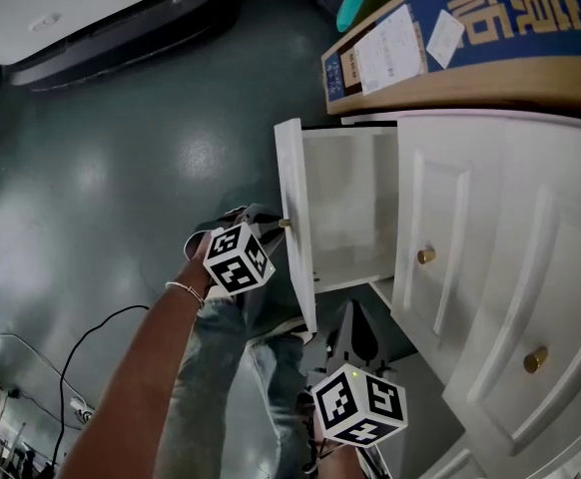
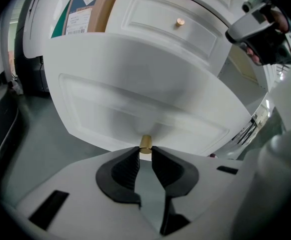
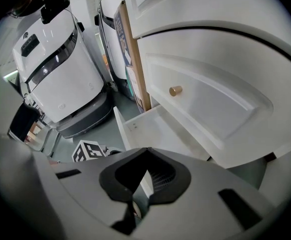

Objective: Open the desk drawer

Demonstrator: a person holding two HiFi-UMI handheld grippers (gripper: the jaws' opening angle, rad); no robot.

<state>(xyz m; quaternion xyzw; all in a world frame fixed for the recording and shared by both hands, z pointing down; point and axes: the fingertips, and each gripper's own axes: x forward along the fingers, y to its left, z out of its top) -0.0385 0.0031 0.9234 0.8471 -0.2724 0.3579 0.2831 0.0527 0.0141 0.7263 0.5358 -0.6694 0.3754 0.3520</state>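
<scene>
Head view, drawer: we see the top drawer of the white table pulled out into the middle of the frame, with its front panel edge-on to us.
Head view, left gripper: the left gripper sits left of centre, and its tip reaches the brass knob on the drawer front.
Head view, right gripper: the right gripper hangs low in the frame, just right of centre, below the open drawer.
Head view, box: a cardboard box with a blue label lies on the table top at the upper right.
Left gripper view, fingers: we see both fingers clamped on the brass knob, one on each side, at the centre of the frame.
Left gripper view, surroundings: the drawer front fills the middle, and a closed drawer front with its own knob shows at the top.
Right gripper view, fingers: the tips meet and we see nothing held between them.
Right gripper view, drawer: the open drawer's white inside lies just above the fingers, with the left gripper's marker cube at the lower left.
</scene>
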